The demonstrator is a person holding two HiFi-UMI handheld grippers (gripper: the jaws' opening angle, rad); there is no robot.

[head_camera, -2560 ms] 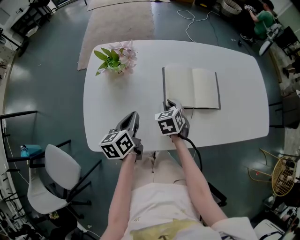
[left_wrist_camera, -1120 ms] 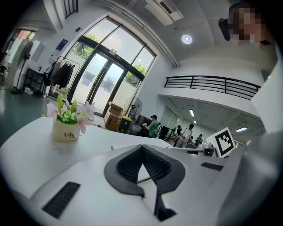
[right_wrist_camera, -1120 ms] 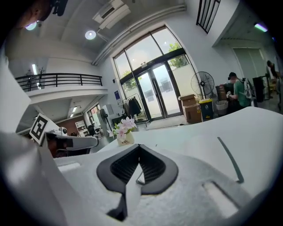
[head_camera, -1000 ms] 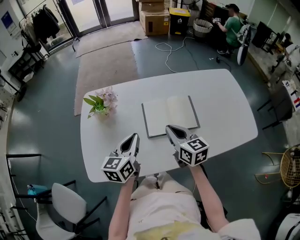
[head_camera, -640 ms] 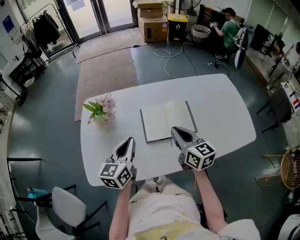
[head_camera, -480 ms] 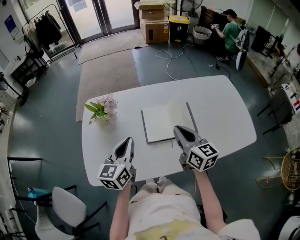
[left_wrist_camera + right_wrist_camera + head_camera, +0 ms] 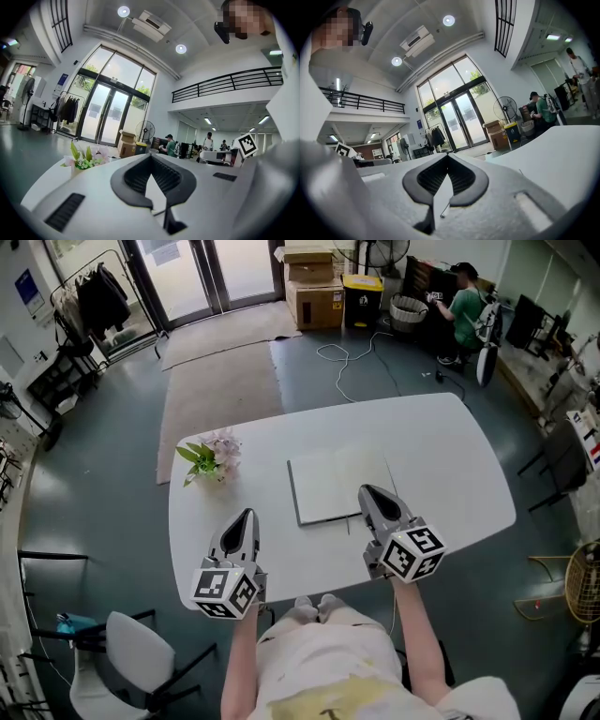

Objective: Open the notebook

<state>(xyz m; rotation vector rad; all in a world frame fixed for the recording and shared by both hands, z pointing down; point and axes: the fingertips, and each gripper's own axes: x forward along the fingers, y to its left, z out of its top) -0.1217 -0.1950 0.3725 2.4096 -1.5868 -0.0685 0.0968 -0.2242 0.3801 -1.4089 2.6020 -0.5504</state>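
The hand-held gripper on your left [image 7: 242,515] and the hand-held gripper on your right [image 7: 367,491] are both clenched on nothing, each pair of jaws met at the tips. They hang above the near edge of the counter [image 7: 450,456], pointing away from you.

The notebook [image 7: 328,486] lies mid-counter, just beyond the right one, already spread open with pale pages up. By my reading the opening is done, so what matters is finishing cleanly. Hold both tools level and clear of the pages. Bring no jaw down on the near corner, where a nudge could flip a leaf or slide the book. If a page lifts, press it flat with a closed tip, not a pinch.

Only the head view shows the notebook and how it lies; neither gripper view catches it. The gripper views settle the jaws instead. The left gripper view also shows the flower posy [image 7: 84,159] at its left. The right gripper view shows the glass doors [image 7: 457,122] and a person in green [image 7: 543,110] far off.
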